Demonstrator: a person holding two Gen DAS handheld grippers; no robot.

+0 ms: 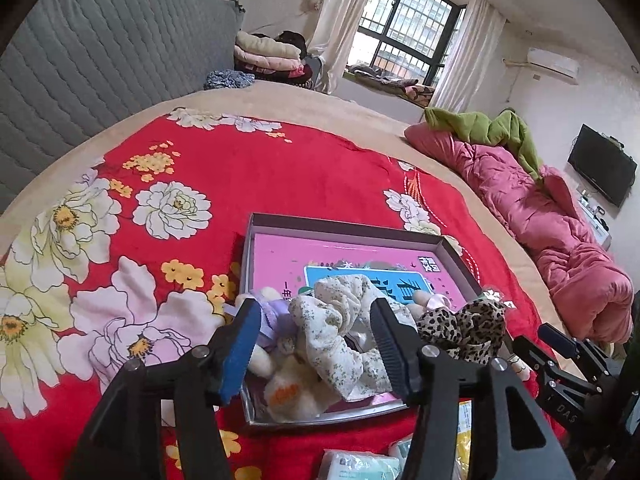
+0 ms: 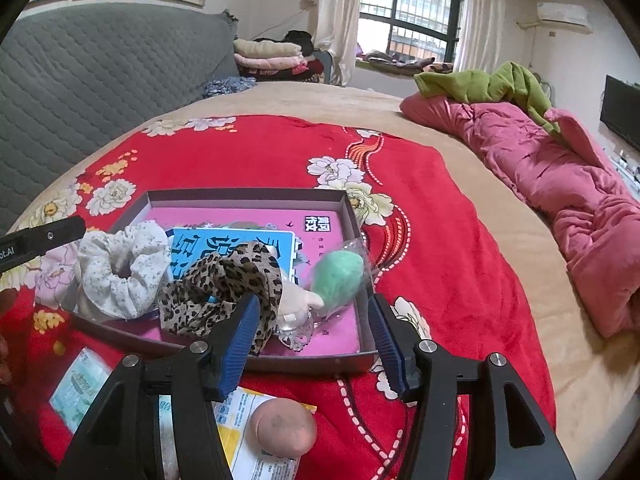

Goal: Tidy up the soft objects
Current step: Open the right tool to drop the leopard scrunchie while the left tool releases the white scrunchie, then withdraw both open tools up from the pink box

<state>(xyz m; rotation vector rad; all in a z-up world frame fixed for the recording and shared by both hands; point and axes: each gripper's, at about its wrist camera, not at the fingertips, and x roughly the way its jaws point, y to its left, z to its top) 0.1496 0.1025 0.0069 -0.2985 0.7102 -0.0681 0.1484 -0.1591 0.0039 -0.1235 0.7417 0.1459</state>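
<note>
A shallow box (image 1: 348, 236) (image 2: 240, 194) with a pink printed bottom lies on the red floral blanket (image 1: 240, 168). In it are a white floral scrunchie (image 1: 344, 300) (image 2: 124, 272), a leopard-print scrunchie (image 1: 468, 328) (image 2: 216, 284), a small doll in purple (image 1: 272, 316), a cream plush (image 1: 288, 392) and a green sponge in clear wrap (image 2: 338, 276). My left gripper (image 1: 316, 340) hangs open just above the white scrunchie, gripping nothing. My right gripper (image 2: 314, 312) is open over the box's near edge, between the leopard scrunchie and the green sponge. A pink sponge (image 2: 284, 426) lies on a yellow packet outside the box.
Tissue packets (image 1: 360, 466) (image 2: 80, 388) lie on the blanket in front of the box. A rumpled pink quilt (image 1: 540, 216) (image 2: 560, 176) with a green garment (image 2: 480, 80) runs along the bed's right side. A grey padded headboard (image 1: 100, 60) stands at the left.
</note>
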